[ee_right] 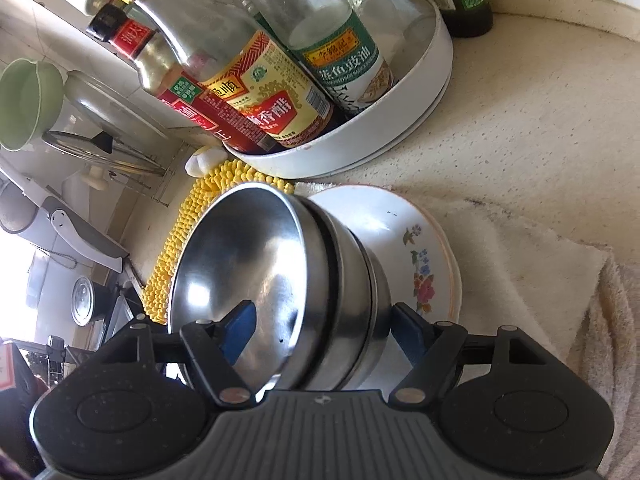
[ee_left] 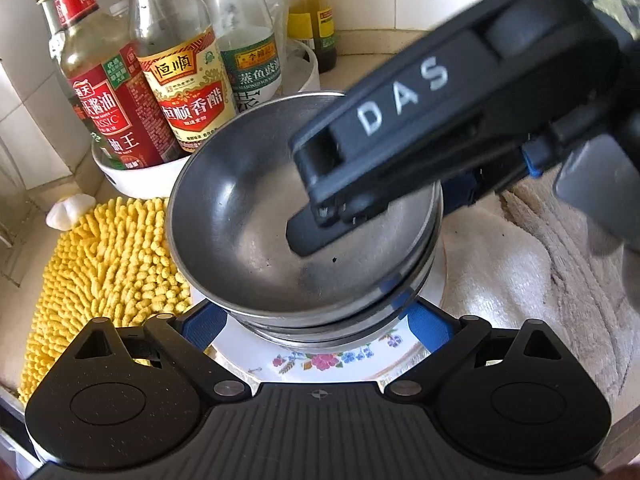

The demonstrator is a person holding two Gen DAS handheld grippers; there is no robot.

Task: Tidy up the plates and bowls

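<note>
A stack of steel bowls sits on a white floral plate. My left gripper is open, its blue pads either side of the stack's base, low over the plate. My right gripper straddles the rims of the bowl stack, one blue pad inside the top bowl and one outside against the lower bowls; the pads look close to the steel, but I cannot tell whether they grip it. The right gripper shows in the left wrist view, reaching into the top bowl. The floral plate lies under the stack.
A white tray of sauce bottles stands behind the bowls. A yellow chenille mat lies left, a beige towel right. A garlic bulb lies by the mat. Pot lids and a green cup sit far left.
</note>
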